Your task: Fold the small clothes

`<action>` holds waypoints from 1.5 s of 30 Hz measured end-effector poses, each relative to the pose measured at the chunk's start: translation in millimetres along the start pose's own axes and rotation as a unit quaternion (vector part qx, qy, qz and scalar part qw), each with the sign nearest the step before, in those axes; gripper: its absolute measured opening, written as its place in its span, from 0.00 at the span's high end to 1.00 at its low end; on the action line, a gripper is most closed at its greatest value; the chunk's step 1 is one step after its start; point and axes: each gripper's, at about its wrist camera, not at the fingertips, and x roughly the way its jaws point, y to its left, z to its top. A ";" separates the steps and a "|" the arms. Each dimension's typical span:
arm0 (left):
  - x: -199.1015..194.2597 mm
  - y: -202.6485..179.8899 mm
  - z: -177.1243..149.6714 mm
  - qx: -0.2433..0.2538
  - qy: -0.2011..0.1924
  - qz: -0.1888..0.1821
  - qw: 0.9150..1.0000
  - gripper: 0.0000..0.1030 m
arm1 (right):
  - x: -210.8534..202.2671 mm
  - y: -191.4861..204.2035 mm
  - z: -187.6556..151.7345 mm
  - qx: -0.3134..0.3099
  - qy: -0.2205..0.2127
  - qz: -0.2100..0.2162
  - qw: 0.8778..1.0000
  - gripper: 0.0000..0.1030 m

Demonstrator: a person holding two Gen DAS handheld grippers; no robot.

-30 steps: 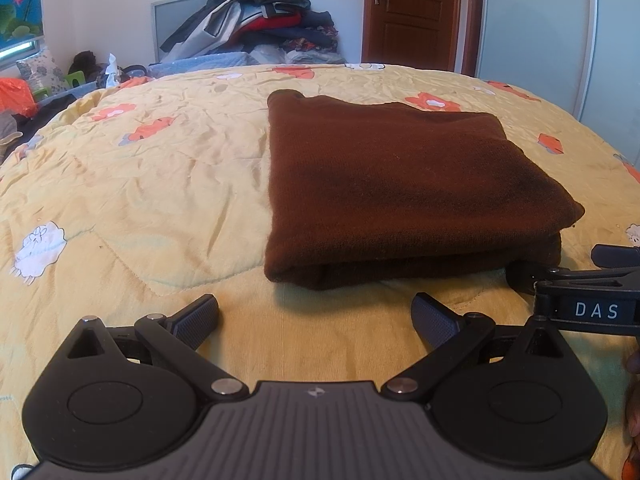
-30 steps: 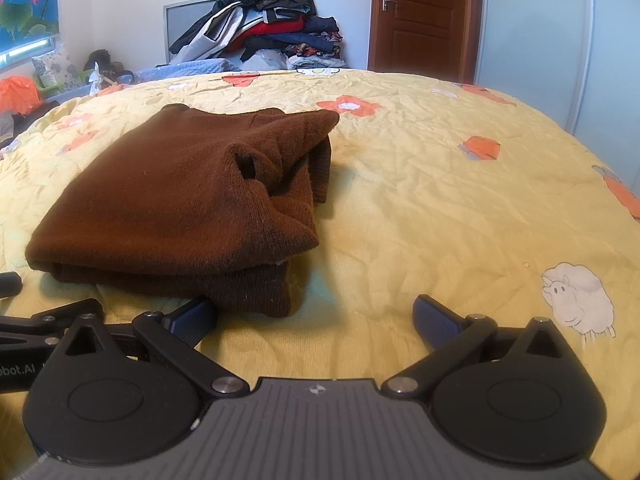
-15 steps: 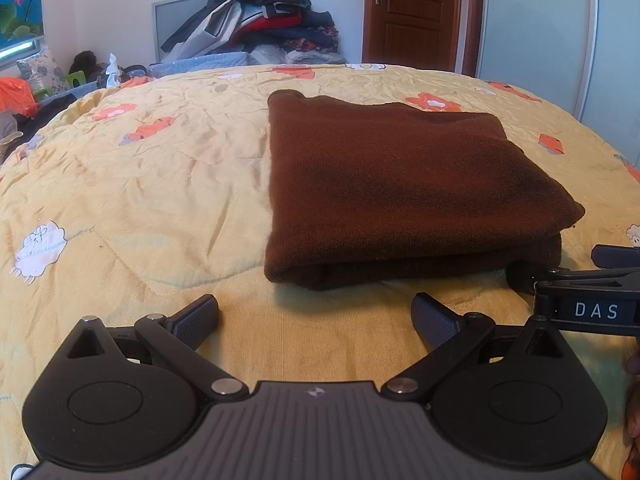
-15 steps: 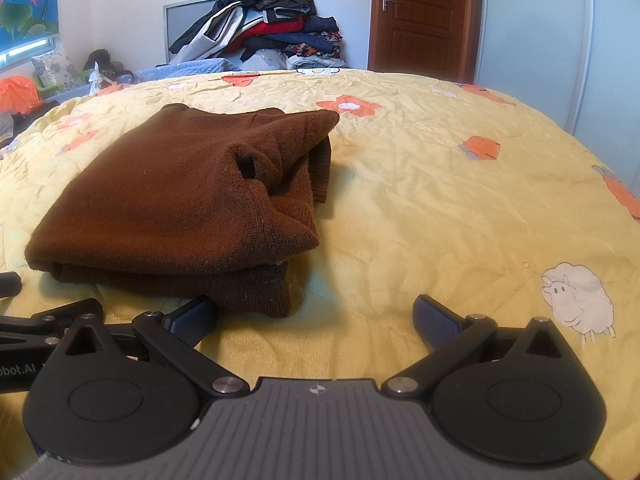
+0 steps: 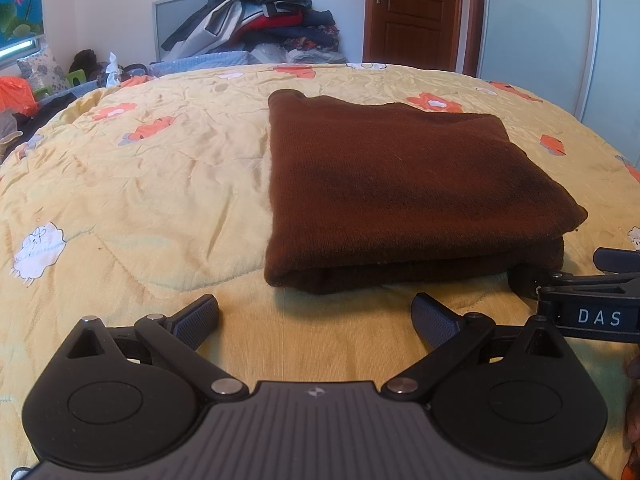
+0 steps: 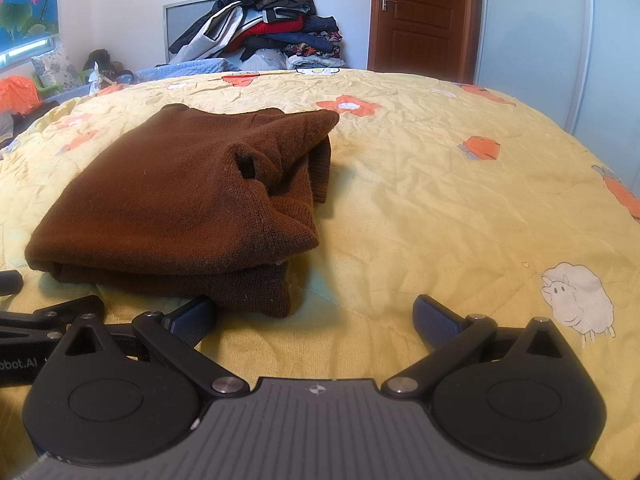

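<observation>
A brown knitted garment (image 5: 404,196) lies folded into a thick rectangle on the yellow quilt (image 5: 140,184). It also shows in the right wrist view (image 6: 188,204), with a rumpled fold on its right side. My left gripper (image 5: 316,316) is open and empty, just short of the garment's near edge. My right gripper (image 6: 316,318) is open and empty; its left finger lies by the garment's near right corner. The right gripper's side shows at the right edge of the left wrist view (image 5: 592,304).
A heap of clothes (image 5: 260,20) stands beyond the far edge of the bed. A brown door (image 5: 412,12) and a white wardrobe (image 5: 560,32) are behind. Clutter and an orange bag (image 5: 16,96) lie at the left side.
</observation>
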 end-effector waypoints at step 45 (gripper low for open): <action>0.6 -1.4 2.4 -0.010 0.009 0.004 1.000 0.00 | -0.1 0.2 0.1 0.000 0.000 0.000 1.000 0.00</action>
